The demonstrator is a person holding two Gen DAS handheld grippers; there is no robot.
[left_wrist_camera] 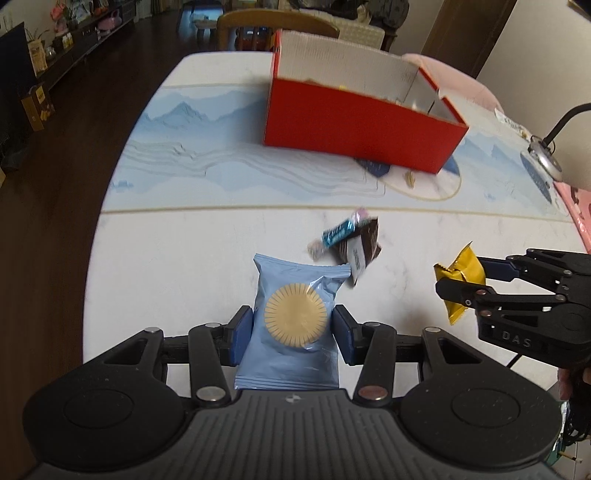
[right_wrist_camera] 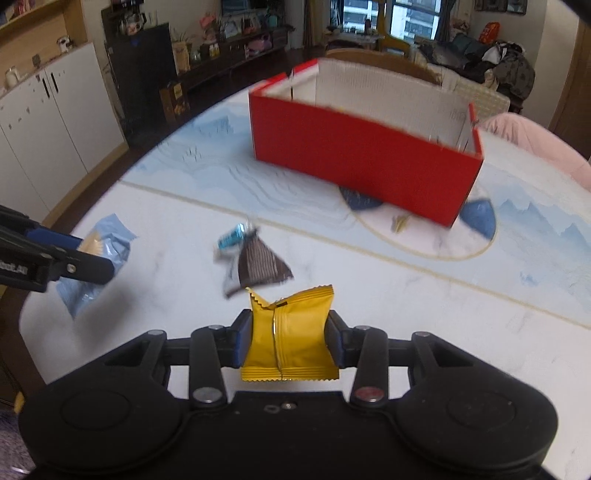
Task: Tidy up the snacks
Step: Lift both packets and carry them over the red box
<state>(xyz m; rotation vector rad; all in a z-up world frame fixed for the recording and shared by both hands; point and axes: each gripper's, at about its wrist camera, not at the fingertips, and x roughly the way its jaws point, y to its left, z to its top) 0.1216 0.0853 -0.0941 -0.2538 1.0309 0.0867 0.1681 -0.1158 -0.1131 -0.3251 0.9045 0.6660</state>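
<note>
My left gripper (left_wrist_camera: 293,322) is shut on a light blue snack packet (left_wrist_camera: 295,343) with a round yellow print, held just above the table. My right gripper (right_wrist_camera: 290,334) is shut on a yellow foil packet (right_wrist_camera: 291,343). In the left wrist view the right gripper (left_wrist_camera: 464,278) hangs at the right with that yellow packet (left_wrist_camera: 461,269). The right wrist view has the left gripper (right_wrist_camera: 86,258) and blue packet (right_wrist_camera: 110,240) at the left. A brown wrapper (left_wrist_camera: 365,245) (right_wrist_camera: 262,264) and a small blue candy (left_wrist_camera: 338,232) (right_wrist_camera: 231,238) lie between them. An open red box (left_wrist_camera: 354,125) (right_wrist_camera: 362,162) stands farther back.
The white table (left_wrist_camera: 177,251) has a blue mountain-print mat. A lamp base (left_wrist_camera: 546,164) with a black neck stands at the right edge. A wooden chair (left_wrist_camera: 277,26) is behind the box, a pink cushion (right_wrist_camera: 535,140) at the far right. Dark floor lies left of the table.
</note>
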